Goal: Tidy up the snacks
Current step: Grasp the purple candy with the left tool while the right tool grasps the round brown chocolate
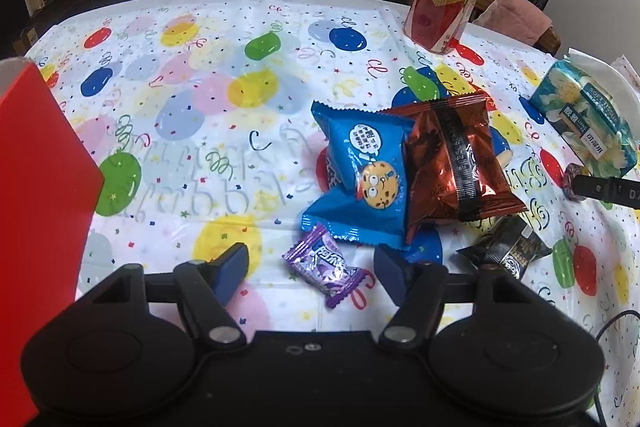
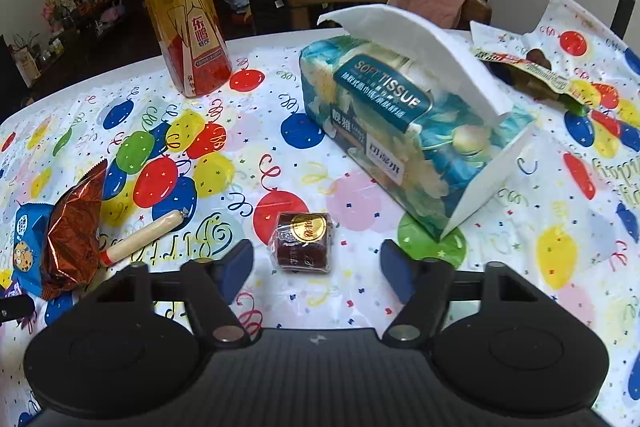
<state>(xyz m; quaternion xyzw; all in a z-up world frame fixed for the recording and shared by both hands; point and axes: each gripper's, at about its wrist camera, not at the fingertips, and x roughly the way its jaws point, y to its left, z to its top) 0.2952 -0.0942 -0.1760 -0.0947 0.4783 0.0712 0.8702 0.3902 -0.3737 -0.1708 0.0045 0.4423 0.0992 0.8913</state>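
Between my left fingers (image 1: 311, 273), which stand wide apart and hold nothing, lies a small purple candy (image 1: 325, 269) in a twist wrapper, flat on the balloon-print table (image 1: 200, 131) and just off centre toward my right pad. I judge this candy is the piece to take: I should shift a little to 3 o'clock so it sits midway, come down low, and close across its puffed middle, not the frilled ends, which would slip. Just past it at 12 o'clock a blue cookie packet (image 1: 366, 175) leans on a copper foil packet (image 1: 454, 163), and a black sachet (image 1: 506, 247) lies at 3 o'clock, so I must keep my right pad clear of those edges. At 9 o'clock stands a red box (image 1: 36, 227), close by; I take it for the place the snacks go, though its opening is out of view. Open cloth between the candy and the box gives a free path to carry across. My right fingers (image 2: 317, 269) are equally spread and empty, with a dark red wrapped sweet bearing a gold seal (image 2: 302, 241) lying between them, a shade left of centre. A sausage stick (image 2: 144, 237) lies at 10 o'clock, the soft tissue pack (image 2: 400, 131) looms near at 1 o'clock, and the yellow drink bottle (image 2: 184, 23) stands well apart at 11 o'clock; lifting straight up avoids all three.
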